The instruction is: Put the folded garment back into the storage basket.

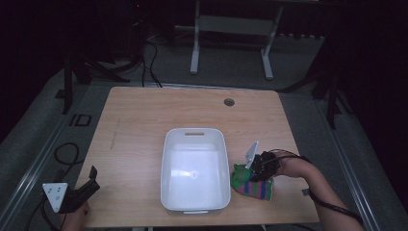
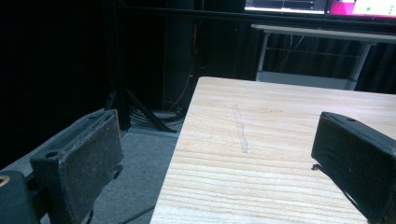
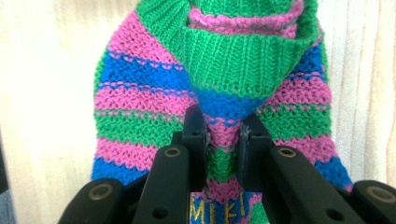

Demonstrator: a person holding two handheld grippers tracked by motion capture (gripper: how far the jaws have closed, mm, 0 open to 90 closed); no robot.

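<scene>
A tub (image 1: pixel 195 169) is sitting on the table (image 1: pixel 134 125), around the middle and toward the near edge. A knitted piece (image 1: pixel 252 186) is lying on the table just right of the tub, near its near right corner. The right gripper (image 1: pixel 258 169) is sitting on the knit's far side, its jaws pinching a fold (image 3: pixel 223 135) of it. The left gripper (image 1: pixel 91 179) is hanging at the table's near left corner, well apart from the tub. A grommet hole (image 1: pixel 229 102) is lying near the far edge, beyond the tub.
</scene>
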